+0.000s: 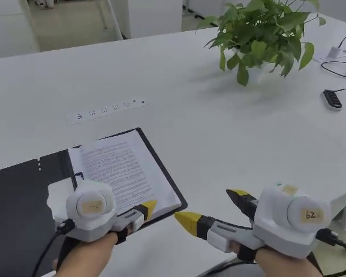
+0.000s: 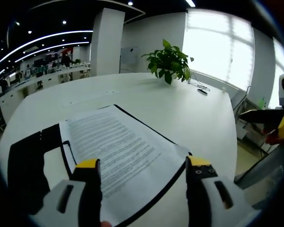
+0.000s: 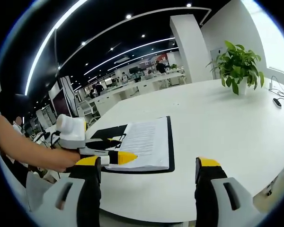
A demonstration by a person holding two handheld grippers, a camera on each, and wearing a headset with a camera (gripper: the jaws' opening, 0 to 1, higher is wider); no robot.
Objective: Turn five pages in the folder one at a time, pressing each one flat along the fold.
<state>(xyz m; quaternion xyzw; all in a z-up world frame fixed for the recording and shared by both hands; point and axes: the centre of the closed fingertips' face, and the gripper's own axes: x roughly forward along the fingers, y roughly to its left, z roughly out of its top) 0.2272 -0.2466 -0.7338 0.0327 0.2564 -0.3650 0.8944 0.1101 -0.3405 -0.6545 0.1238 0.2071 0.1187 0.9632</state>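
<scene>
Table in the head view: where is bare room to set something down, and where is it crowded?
The widest bare patch lies between the folder, the socket strip and the plant. Another stretches right of the folder, toward the black device. It is crowded at the near edge, where the left gripper and right gripper hover open.

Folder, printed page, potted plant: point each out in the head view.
folder (image 1: pixel 20 202), head view, black left cover.
printed page (image 1: pixel 118 167), head view, middle of the text.
potted plant (image 1: pixel 265 32), head view, leaves.
</scene>
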